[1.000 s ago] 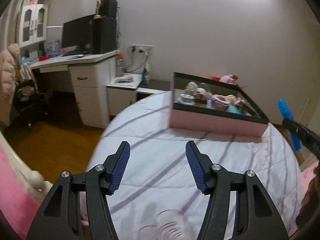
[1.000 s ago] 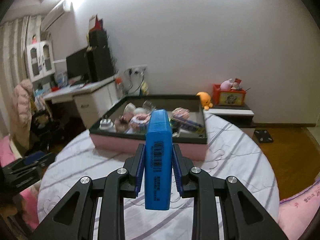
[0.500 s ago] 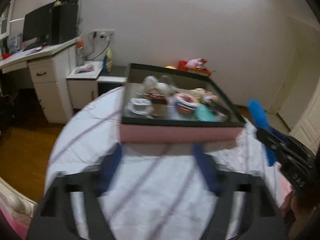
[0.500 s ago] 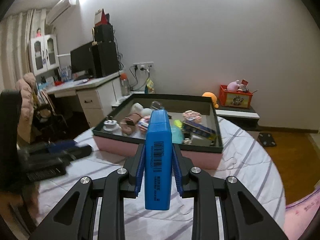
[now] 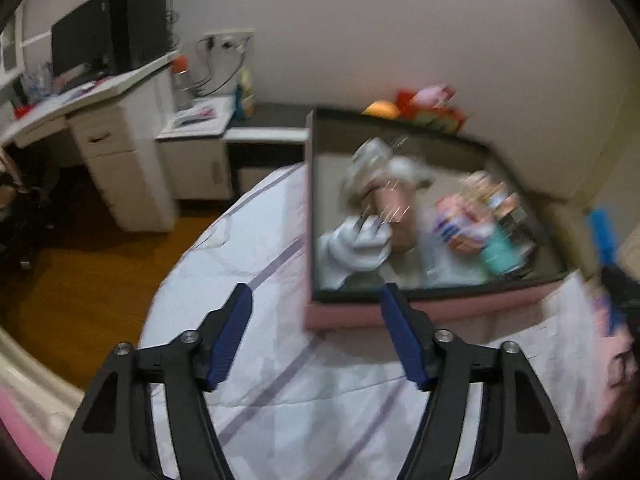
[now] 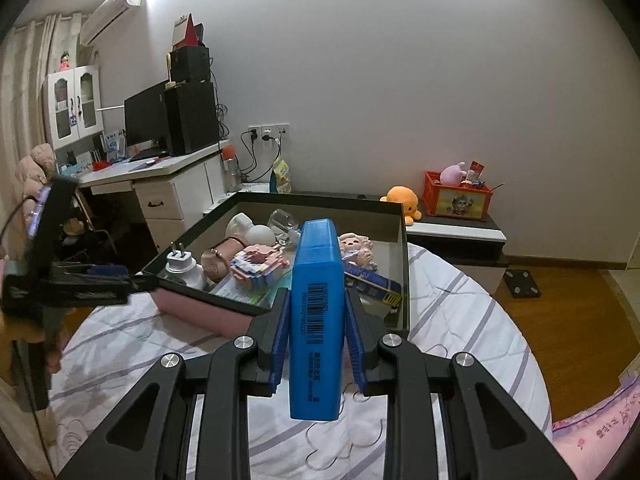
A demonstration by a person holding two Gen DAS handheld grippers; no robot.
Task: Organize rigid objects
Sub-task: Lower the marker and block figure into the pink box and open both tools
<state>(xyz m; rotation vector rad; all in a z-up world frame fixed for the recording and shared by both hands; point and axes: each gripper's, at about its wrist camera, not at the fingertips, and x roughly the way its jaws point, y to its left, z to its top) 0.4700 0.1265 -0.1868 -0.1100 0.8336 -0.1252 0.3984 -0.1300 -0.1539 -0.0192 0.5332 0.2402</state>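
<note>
My right gripper (image 6: 316, 300) is shut on a blue box with a barcode (image 6: 316, 320), held upright above the bed in front of the pink storage box (image 6: 200, 312). The storage box (image 5: 440, 312) holds a white plug adapter (image 6: 182, 266), a pink block toy (image 6: 260, 264), a doll (image 6: 354, 246) and other small items. My left gripper (image 5: 316, 308) is open and empty, just short of the box's near left corner. It also shows at the left of the right wrist view (image 6: 80, 284). The left wrist view is blurred.
The storage box rests on a round bed with a white striped sheet (image 6: 460, 300). A white desk with a monitor (image 6: 148, 120) stands at the left. A low cabinet with a red crate (image 6: 456, 196) and an orange plush (image 6: 402, 198) is behind the bed.
My left gripper has swung and moved closer to the storage box's left corner. My right gripper has moved nearer the box, still holding the blue box.
</note>
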